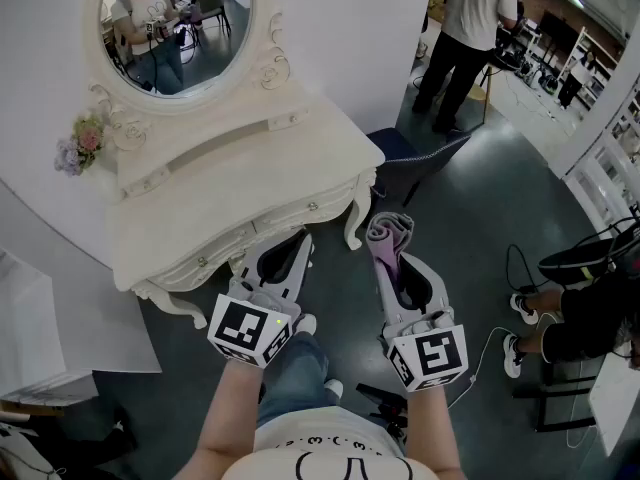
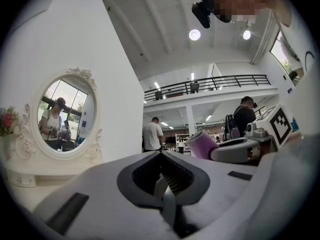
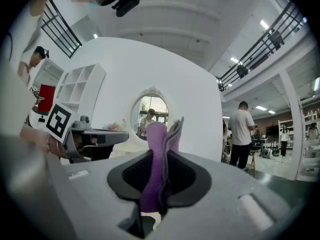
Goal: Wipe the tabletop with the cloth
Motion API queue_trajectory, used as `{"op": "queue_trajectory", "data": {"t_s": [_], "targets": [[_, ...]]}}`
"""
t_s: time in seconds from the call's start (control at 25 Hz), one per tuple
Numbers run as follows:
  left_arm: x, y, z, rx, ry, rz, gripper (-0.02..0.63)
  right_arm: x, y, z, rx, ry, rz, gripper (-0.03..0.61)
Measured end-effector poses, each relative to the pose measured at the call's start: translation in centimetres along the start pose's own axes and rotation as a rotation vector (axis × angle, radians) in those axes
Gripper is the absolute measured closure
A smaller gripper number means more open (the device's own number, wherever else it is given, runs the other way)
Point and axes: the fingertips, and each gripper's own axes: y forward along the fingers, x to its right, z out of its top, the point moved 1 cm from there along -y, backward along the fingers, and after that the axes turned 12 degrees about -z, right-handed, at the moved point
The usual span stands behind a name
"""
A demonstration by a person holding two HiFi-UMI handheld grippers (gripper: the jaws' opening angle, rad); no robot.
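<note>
– Two grippers are up in front of the cream dressing table (image 1: pixel 200 251); why does only one carry anything?

– Wiping takes one tool. The right gripper (image 3: pixel 160 156) has its claw pinched on the purple cloth (image 3: pixel 156 136). The cloth is folded so that a thick tuft stands clear of the tips, and that tuft would be the part to meet the surface. The left gripper (image 2: pixel 161 155) has its claw pressed together on nothing, so it looks parked out of the way.

– Where is the cloth relative to the tabletop (image 1: pixel 265 183)?

– Off it. In the head view it hangs in the air over the dark floor, near the table's front right corner and touching nothing. Both grippers sit side by side, short of the front edge.

– So the wipe hasn't begun?

– Judging by that, no. The top looks bare; only a small bunch of flowers (image 1: pixel 80 148) stands on the raised back shelf, at far left beside the oval mirror (image 1: pixel 175 28). The person would likely reach forward and lower the tuft onto the wood.
</note>
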Motion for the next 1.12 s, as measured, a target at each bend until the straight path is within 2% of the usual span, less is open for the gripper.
{"op": "queue_trajectory", "data": {"t_s": [0.52,0.96,1.12], "targets": [[-12.0,8.3,-2.7,-0.017,-0.043,-0.025,0.615,2.7,13.8,-1.8,-0.051,0.009,-0.038,0.502],[-24.0,14.1,-1.2,0.007,-0.056,-0.031,0.615,3.5,26.1,0.6,-0.069,-0.027,-0.066,0.502],[-26.9,15.1,-1.7,0.009,-0.048,-0.017,0.615,3.5,29.2,0.1,-0.068,-0.021,-0.059,0.500]]}}
